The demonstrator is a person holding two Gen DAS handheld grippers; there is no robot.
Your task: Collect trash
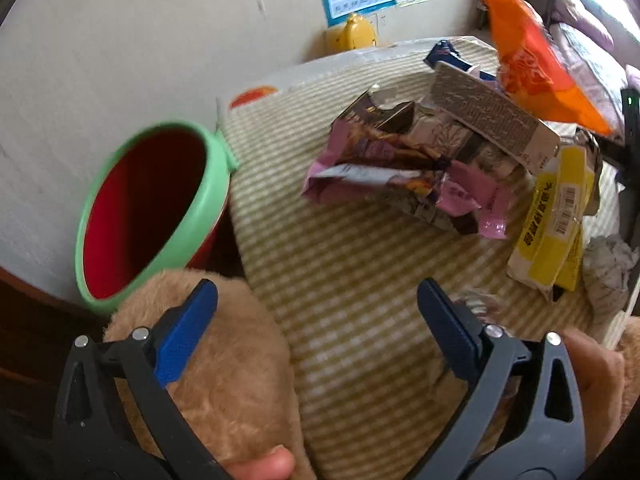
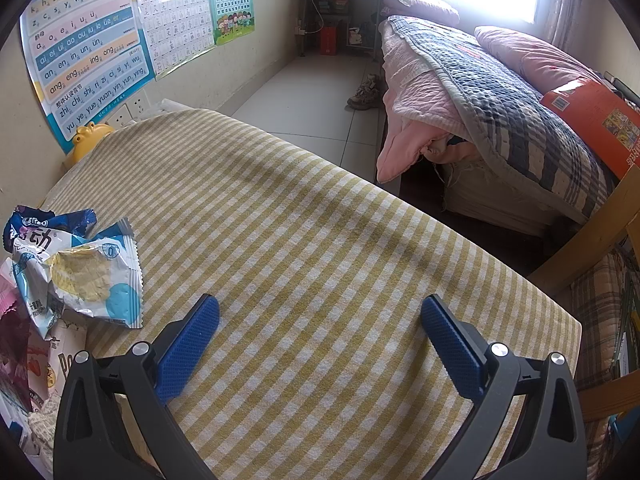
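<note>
The left gripper [image 1: 318,300] has its jaws released and wide apart, with nothing between them; it hangs over the surface [image 1: 360,280], which is covered by a cloth with yellow and white checks. Ahead of these jaws lies the trash in a loose heap: a crumpled pink and purple wrapper [image 1: 400,176] straight in front, a flat grey cardboard box [image 1: 484,116] leaning over the far part of that wrapper, and a yellow packet [image 1: 554,220] to the right of the jaws, near the edge of the surface. An orange bag [image 1: 532,52] is seen higher up on the right, blurred; I cannot tell if it rests on something. To the left of the jaws, beyond the edge of the surface, stands the bin [image 1: 148,208], red inside with a green rim, its mouth open toward the camera. A furry tan sleeve [image 1: 224,360] is under the left finger.

The right gripper [image 2: 320,316] also has its jaws released and empty, above a bare part of the same checked cloth. To the left of these jaws lies a crumpled blue and white wrapper [image 2: 80,276], and more wrappers are at the left border, partly cut off. Far ahead on the right is a bed [image 2: 500,112] with a checked quilt, and wall charts [image 2: 92,40] hang ahead on the left.
</note>
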